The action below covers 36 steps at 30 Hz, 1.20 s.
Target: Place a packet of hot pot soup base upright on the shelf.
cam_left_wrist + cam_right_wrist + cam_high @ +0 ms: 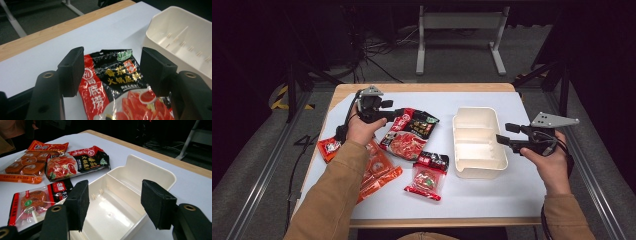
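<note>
While the high view is looking down on the white-covered table (492, 195), the left gripper (401, 113) is hovering at the near-left corner of the red and black soup-base packet (408, 132), its jaws standing apart with nothing pinched between them, and the right gripper (501, 139) is sitting at the right wall of the cream divided tray (477, 140), also with its jaws apart and gripping nothing. A smaller red and black packet (428, 175) is lying just in front of the big packet, an orange packet (377, 170) is lying partly under the person's left sleeve (332, 195), and a small red sachet (329, 147) is resting at the table's left edge. In the left gripper view the two black jaws are standing wide on either side of the soup-base packet (117, 82) (it is lying flat on the white surface below them, not clasped), with the tray (185, 37) just beyond to the right. In the right gripper view the jaws are spread over the near end of the tray (120, 202), whose two compartments are lying bare, while the soup-base packet (77, 163), the orange packet (27, 163) and the smaller packet (37, 200) are lying to its left.
</note>
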Each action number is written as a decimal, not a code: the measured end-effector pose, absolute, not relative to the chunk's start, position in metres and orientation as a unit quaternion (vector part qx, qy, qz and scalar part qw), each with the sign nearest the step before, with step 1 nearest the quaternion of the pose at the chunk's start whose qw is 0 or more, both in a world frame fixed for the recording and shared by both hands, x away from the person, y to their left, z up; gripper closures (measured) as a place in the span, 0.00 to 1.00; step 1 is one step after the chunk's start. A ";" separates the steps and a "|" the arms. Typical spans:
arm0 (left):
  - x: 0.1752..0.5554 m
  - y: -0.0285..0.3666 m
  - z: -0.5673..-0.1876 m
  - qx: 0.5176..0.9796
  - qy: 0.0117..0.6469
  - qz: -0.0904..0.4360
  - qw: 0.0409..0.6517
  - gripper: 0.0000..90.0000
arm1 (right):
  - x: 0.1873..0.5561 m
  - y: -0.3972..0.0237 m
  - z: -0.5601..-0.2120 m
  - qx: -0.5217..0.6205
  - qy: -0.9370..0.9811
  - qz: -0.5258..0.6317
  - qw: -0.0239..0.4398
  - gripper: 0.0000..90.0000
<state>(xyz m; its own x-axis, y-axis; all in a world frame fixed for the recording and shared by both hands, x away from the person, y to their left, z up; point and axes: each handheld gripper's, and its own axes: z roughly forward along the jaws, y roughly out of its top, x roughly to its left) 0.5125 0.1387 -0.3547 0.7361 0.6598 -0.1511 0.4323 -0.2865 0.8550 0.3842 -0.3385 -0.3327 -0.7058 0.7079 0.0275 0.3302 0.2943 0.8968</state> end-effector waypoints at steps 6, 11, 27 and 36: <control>0.527 0.137 -0.370 0.786 0.372 0.119 0.478 0.43 | 0.378 -0.343 -0.335 0.340 0.780 0.488 0.193 0.45; 0.540 0.137 -0.384 0.782 0.403 0.120 0.461 0.37 | 0.373 -0.347 -0.336 0.347 0.779 0.485 0.196 0.44; 0.568 0.134 -0.413 0.796 0.427 0.088 0.421 0.51 | 0.374 -0.347 -0.347 0.360 0.785 0.469 0.183 0.43; 0.574 0.126 -0.422 0.796 0.433 0.072 0.417 0.49 | 0.376 -0.346 -0.349 0.359 0.788 0.468 0.180 0.43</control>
<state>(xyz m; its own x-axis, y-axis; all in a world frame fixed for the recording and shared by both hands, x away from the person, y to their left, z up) 0.5736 0.1260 -0.4222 0.6151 0.7492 -0.2456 0.6285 -0.2778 0.7265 0.3762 -0.3461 -0.3489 -0.6781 0.7331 0.0525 0.3973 0.3054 0.8654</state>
